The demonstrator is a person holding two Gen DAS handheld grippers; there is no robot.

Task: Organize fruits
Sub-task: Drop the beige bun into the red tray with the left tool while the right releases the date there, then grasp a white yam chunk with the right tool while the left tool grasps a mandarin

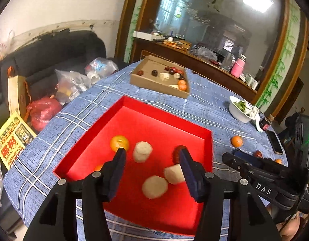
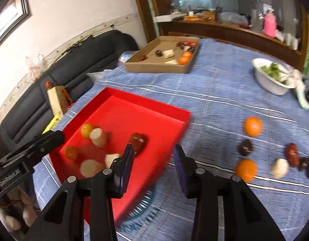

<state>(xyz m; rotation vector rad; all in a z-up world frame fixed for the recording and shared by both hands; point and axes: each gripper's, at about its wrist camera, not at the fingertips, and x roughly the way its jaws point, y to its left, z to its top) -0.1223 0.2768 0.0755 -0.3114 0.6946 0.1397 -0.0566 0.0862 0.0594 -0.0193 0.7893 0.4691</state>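
Red tray (image 1: pixel 166 120) is set near the desk (image 1: pixel 154 102) edge as the collection bin; two oranges, three pale chunks and one dark red fruit (image 2: pixel 137 141) are already lying loose inside, so sorting is judged partly done. Left gripper (image 1: pixel 152 156) is held above the tray, jaws partly open, nothing between the pads; a pale chunk (image 1: pixel 142 151) and a second one (image 1: pixel 154 186) are seen on the tray floor beyond the gap, not gripped. Right gripper (image 2: pixel 152 160) is held over the tray's near right rim, jaws partly open, also empty. Unsorted pieces are left on the blue checked cloth to the right of the tray: orange (image 2: pixel 253 129), a second orange (image 2: pixel 246 169), dark fruit (image 2: pixel 245 147), pale piece (image 2: pixel 279 167), and a brown-red cluster (image 2: pixel 292 153). Cardboard box (image 2: pixel 154 68) at the far side holds a similar mix. White bowl (image 2: pixel 264 78) of greens is well apart, probably not part of the job. Next pickup is judged likeliest from the right-hand scatter.
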